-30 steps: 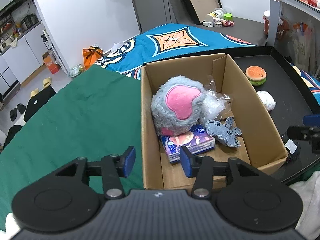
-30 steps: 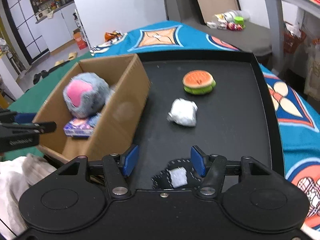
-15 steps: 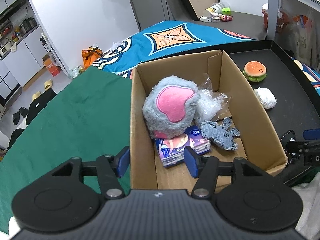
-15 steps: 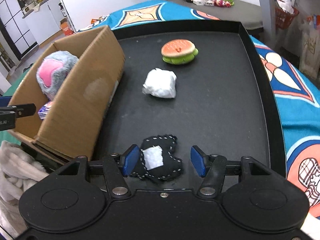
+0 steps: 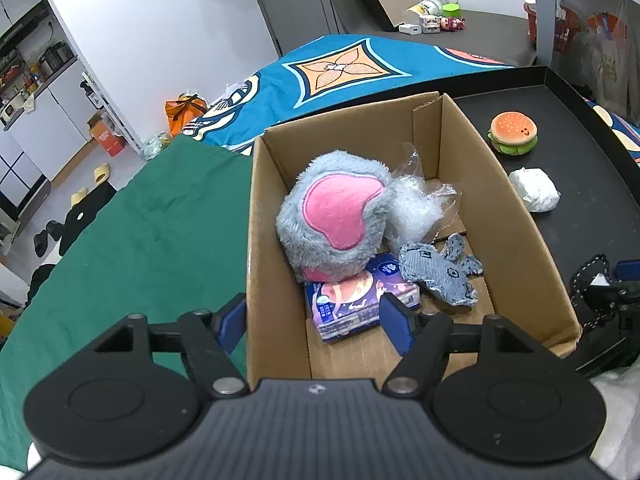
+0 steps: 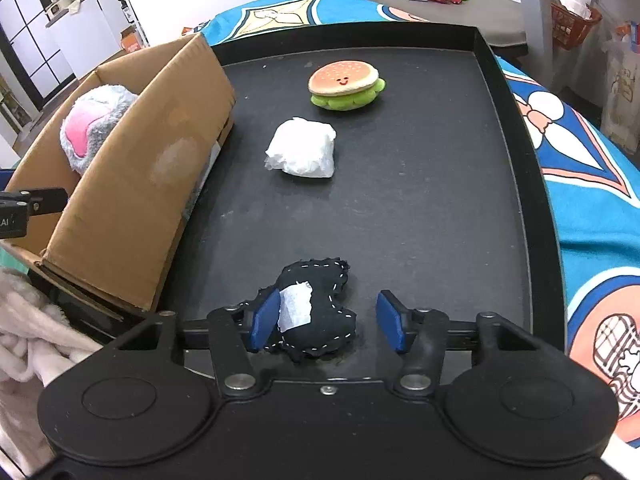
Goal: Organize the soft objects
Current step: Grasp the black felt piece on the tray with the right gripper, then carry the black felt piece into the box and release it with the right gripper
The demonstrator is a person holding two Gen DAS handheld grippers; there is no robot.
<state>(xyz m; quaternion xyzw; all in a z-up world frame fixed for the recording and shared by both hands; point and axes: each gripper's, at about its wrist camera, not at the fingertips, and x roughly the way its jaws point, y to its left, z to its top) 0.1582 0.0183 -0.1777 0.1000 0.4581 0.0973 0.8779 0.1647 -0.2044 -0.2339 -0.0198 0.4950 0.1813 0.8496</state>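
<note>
An open cardboard box [image 5: 508, 216] holds a grey and pink plush [image 5: 332, 216], a clear plastic bag [image 5: 416, 208], a denim toy [image 5: 440, 272] and a tissue pack [image 5: 352, 300]. My left gripper [image 5: 314, 326] hangs over the box's near left corner. Its jaws are opening astride the left wall, and the pads press on nothing. On the black tray [image 6: 440, 200] lies a black stitched toy [image 6: 320, 320] with a white label, between the closing jaws of my right gripper [image 6: 326, 320]. The left pad meets the toy's edge; the right pad stands apart. Farther back sit a white bundle [image 6: 302, 154] and a burger plush [image 6: 344, 84].
The box [image 6: 132, 208] stands along the tray's left side. A green cloth [image 5: 140, 240] covers the surface left of the box, and a blue patterned blanket [image 5: 340, 68] lies behind it. Pale fabric [image 6: 24, 328] bunches at the near left. The tray has a raised rim [image 6: 536, 184].
My right gripper came down over the black toy, which now sits between its slightly narrower jaws. My left gripper's jaws spread wider and shifted a little along the box's corner.
</note>
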